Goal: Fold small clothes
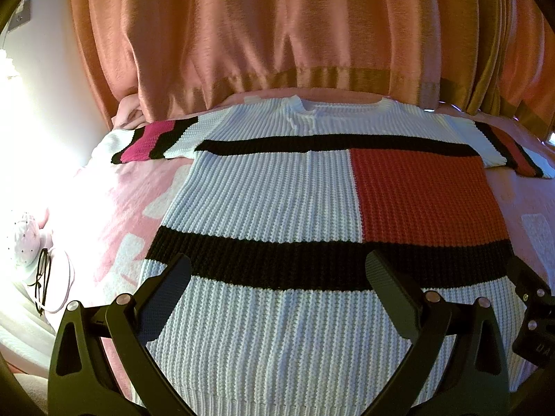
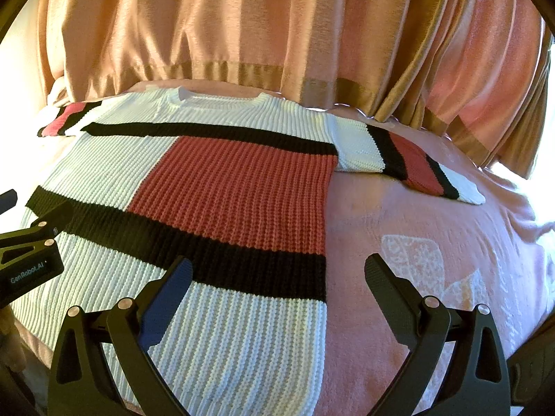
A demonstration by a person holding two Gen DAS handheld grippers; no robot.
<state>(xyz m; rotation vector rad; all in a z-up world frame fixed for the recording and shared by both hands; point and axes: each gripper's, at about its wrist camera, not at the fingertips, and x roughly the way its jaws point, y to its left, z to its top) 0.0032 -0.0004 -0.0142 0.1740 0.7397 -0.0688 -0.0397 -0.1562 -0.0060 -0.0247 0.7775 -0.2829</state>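
A knit sweater in white with black bands and a red block lies flat and spread out on a pink blanket, neck away from me, both short sleeves out to the sides. My left gripper is open and empty above the sweater's lower hem area. My right gripper is open and empty above the sweater's lower right edge, one finger over the knit, the other over the blanket. The right gripper's body shows at the left view's right edge; the left gripper's body shows at the right view's left edge.
Orange-pink curtains hang right behind the bed's far edge. A white hat with glasses lies off the left side. Bright light washes out the far left. Bare blanket lies right of the sweater.
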